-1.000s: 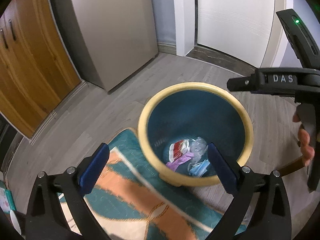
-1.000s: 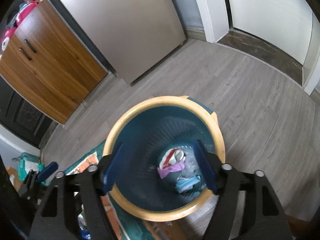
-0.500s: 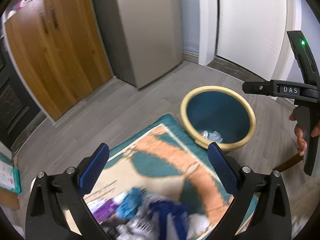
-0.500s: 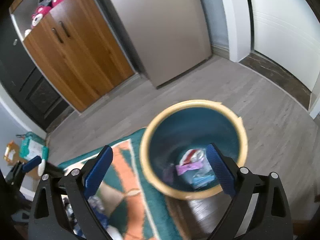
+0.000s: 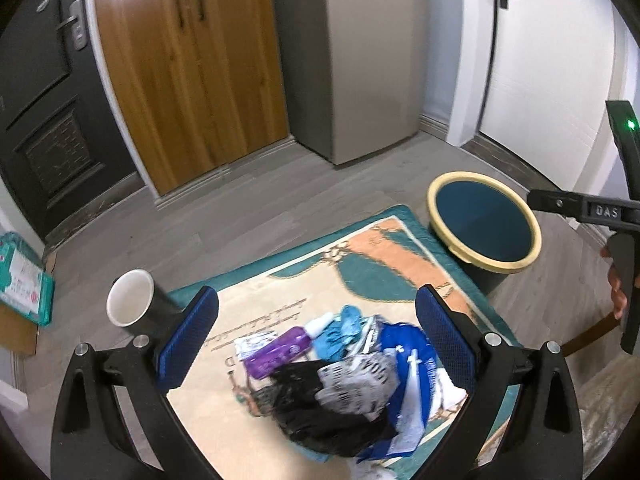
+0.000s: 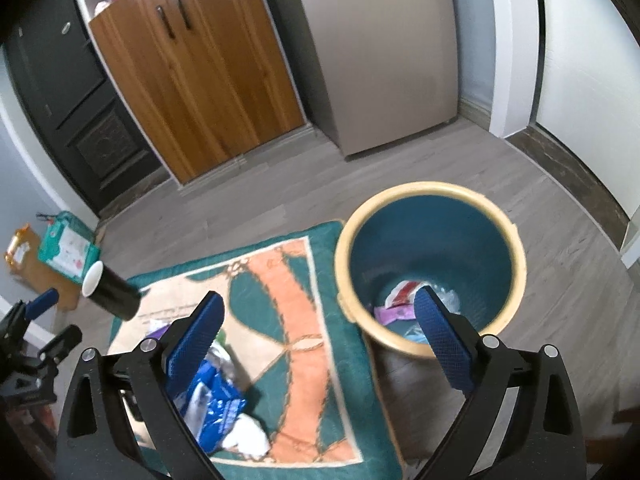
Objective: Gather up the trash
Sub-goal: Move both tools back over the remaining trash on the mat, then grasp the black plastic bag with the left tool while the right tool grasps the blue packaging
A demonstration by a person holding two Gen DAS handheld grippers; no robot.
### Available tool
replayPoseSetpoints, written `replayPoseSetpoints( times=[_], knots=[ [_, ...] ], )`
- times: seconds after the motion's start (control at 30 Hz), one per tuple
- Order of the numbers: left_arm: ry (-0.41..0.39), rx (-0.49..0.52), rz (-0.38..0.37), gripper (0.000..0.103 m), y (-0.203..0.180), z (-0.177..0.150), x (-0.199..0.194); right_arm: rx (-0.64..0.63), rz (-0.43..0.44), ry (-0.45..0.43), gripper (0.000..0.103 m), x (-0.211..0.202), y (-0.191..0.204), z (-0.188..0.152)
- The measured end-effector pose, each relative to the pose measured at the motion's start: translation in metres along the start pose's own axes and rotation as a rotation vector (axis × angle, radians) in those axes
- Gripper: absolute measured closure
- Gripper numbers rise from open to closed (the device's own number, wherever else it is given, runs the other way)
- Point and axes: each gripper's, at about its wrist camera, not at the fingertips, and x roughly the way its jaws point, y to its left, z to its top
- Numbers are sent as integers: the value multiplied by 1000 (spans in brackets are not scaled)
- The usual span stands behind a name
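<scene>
On the rug (image 5: pixel 360 264), near its front edge, I've got the trash pile (image 5: pixel 340 364) sitting between the fingers of my left gripper (image 5: pixel 316 344) in the left wrist view: purple packet (image 5: pixel 278 350), black plastic bag (image 5: pixel 320 416), blue-and-white wrappers (image 5: pixel 404 380), some light-blue crumpled stuff; the rest is too blurred to sort out. Left gripper jaws stand wide, nothing held, pads clear of the pile. Right gripper (image 6: pixel 318 344) jaws also spread wide and empty, pointed down across the rug's right edge and the bin (image 6: pixel 430 272). Bin is dark teal with a cream rim, standing on the wood floor (image 6: pixel 560 280) just off the rug's far right corner, touching or nearly touching the rug edge; can't tell which. Inside the bin I see a few pieces already at the bottom: red-and-white wrapper (image 6: pixel 404 290), purple piece (image 6: pixel 394 312), clear plastic. Black paper cup (image 5: pixel 136 306) with white inside is at the rug's left edge, tilted, mouth facing the camera in the left view. Right wrist view also catches the blue wrappers (image 6: pixel 212 400) low on the rug behind my left finger (image 6: pixel 196 336). In the left view the other gripper's body (image 5: pixel 592 212) shows at the right frame edge, with fingertips of the hand (image 5: pixel 616 296) on its handle. Wooden cabinet (image 5: pixel 192 76) and grey fridge (image 5: pixel 372 60) stand against the far wall.
</scene>
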Motion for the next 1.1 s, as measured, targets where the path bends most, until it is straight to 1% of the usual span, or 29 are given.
replayPoseSetpoints(
  times=[0.07, 0.23, 0.33, 0.47, 0.53, 0.6, 0.73, 0.87, 0.97, 1.1],
  knots=[
    [-4, -18, 7, 6, 9, -6, -2, -21, 6, 11, 8, 3, 10, -4],
    [15, -62, 22, 6, 28, -17, 2, -54, 20, 48, 8, 14, 25, -13],
    [20, -70, 12, 6, 33, -24, 5, -43, 52, 90, 8, 27, 34, -21],
    [66, -79, -18, 6, 36, -36, 14, -4, 90, 128, 8, 42, 46, -30],
    [82, -92, -32, 6, 37, -41, 18, -3, 91, 140, 8, 48, 52, -33],
    [98, -102, -42, 6, 38, -45, 22, -31, 75, 154, 8, 55, 60, -37],
    [127, -87, -51, 6, 34, -54, 30, -65, 56, 175, 8, 62, 65, -43],
    [146, -53, -50, 6, 21, -60, 37, -76, 46, 183, 8, 66, 66, -45],
    [162, -58, -82, 6, 13, -63, 44, -70, 48, 188, 8, 67, 64, -45],
    [189, 4, -96, 6, -5, -66, 51, -81, 49, 195, 8, 69, 65, -46]
  ],
)
